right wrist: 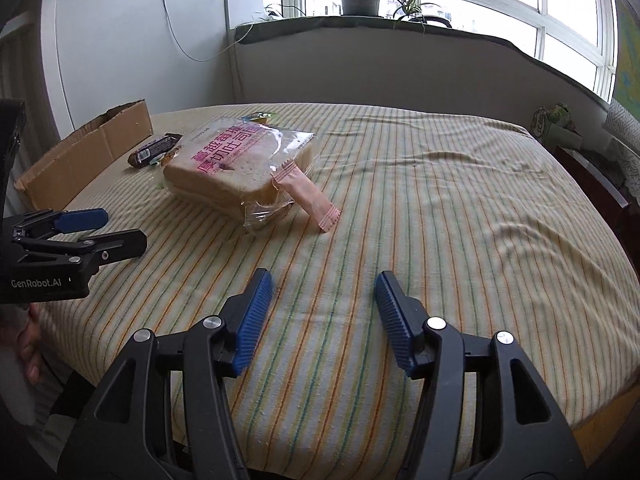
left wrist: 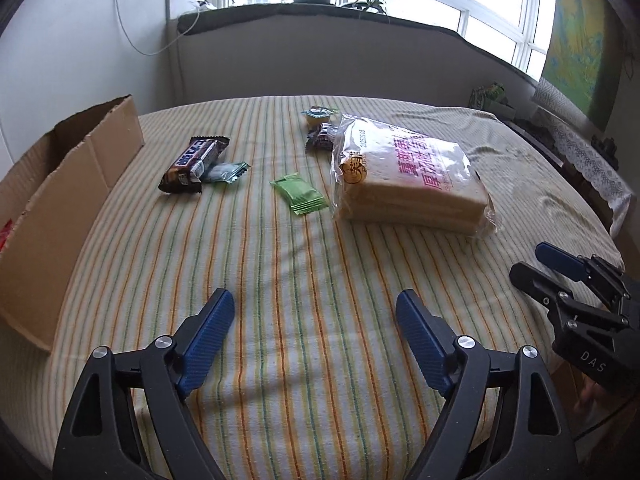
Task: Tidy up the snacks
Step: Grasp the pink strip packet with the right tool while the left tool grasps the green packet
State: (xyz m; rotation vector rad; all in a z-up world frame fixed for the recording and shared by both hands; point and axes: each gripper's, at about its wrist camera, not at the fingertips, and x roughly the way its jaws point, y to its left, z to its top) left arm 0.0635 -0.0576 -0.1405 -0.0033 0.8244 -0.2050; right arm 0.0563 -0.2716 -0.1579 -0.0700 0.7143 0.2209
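Left wrist view has the left claw (left wrist: 316, 312) spread wide with nothing in it, hovering over the striped cloth on the worktop (left wrist: 280, 360). Snacks are scattered further back: a dark chocolate bar (left wrist: 195, 164) touching a small pale green candy (left wrist: 227, 171), a bright green wafer packet (left wrist: 300, 199) in the middle, and a bagged loaf of sliced bread (left wrist: 408, 178) with a jelly cup (left wrist: 318, 116) and a dark candy (left wrist: 320, 138) behind it. Cardboard box (left wrist: 52, 200) sits at the left edge. Right wrist view shows the right claw (right wrist: 324, 300) also open and empty, plus a pink stick packet (right wrist: 306, 196) leaning on the bread.
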